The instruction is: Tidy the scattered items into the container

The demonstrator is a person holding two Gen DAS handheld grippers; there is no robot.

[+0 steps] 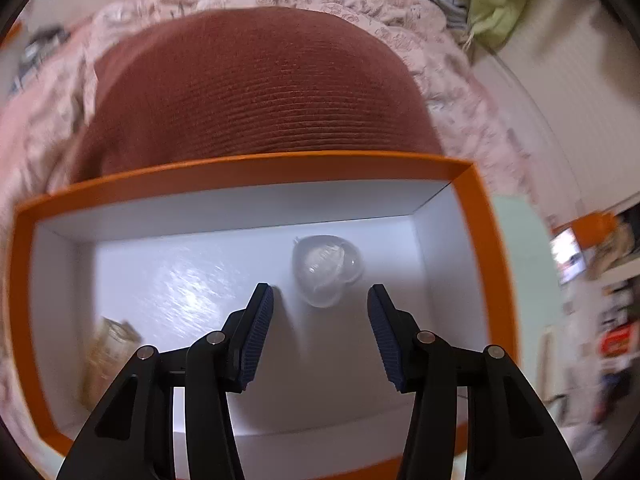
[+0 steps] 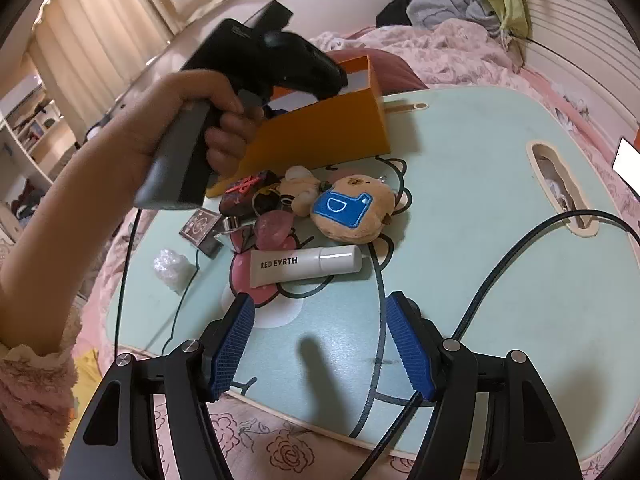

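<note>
Currently the orange box, white inside, holds a clear heart-shaped case on its floor toward the far right, and a blurred pale-yellow item against its left wall. The left tool hangs over the open box with its blue-padded fingers spread apart, nothing between them; the clear case lies just beyond the gap. Beyond the box's far wall sits a rust-red ribbed cushion on pink floral bedding. In the right wrist view the same box stands at the far left part of a mint-green bench, and the left hand grips the left tool's handle above it. The unsorted items lie in a cluster just in front of the box: a tan plush bear with a blue patch, a smaller plush bear touching it on the left, a white tube labelled RED EARTH lying on its side nearer the camera, a pink heart-shaped piece, a small dark card and a crumpled clear wrapper off to the left. The right tool hovers over the near edge of the bench, fingers spread, holding nothing, well short of the tube. A black cable crosses the bench on the right.
</note>
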